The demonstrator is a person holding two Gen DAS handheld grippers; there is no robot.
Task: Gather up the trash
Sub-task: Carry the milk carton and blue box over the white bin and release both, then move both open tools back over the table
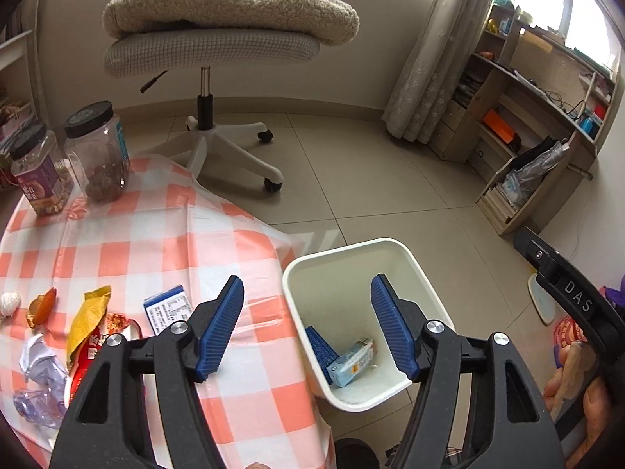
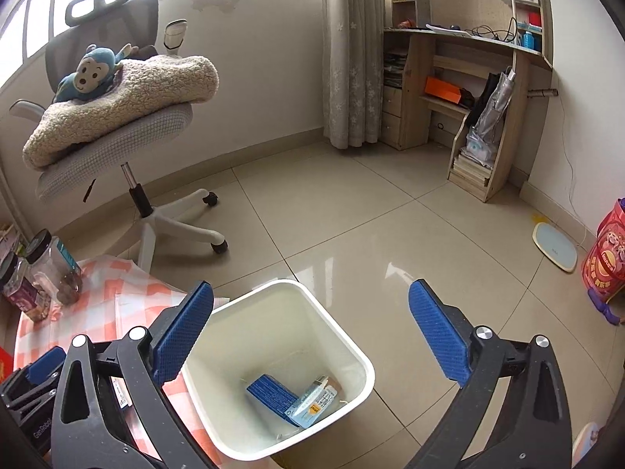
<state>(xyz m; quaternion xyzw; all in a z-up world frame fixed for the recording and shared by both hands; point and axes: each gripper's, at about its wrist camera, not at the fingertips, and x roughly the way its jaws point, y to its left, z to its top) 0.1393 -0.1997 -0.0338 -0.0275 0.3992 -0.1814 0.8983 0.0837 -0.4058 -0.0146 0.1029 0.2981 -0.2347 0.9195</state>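
A: White plastic bin (image 2: 351,346) stands on the floor, touching the bench (image 1: 164,234) edge. A dark blue box (image 2: 273,392) and a pale carton (image 2: 316,404) lie at its bottom.

B: And the jaws?

A: Both grippers hang over it, the left gripper (image 1: 306,332) partly spread, the right gripper (image 2: 312,336) wide apart, each with nothing between its pads. Wrappers (image 1: 88,324) lie on the checked cloth, left of the left jaws.

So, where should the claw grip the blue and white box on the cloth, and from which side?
Grip the box across its two long edges, coming from above. It lies flat on the cloth, so only the edges offer a hold. Wrappers lie close on its left, so keep the fingers clear of them.
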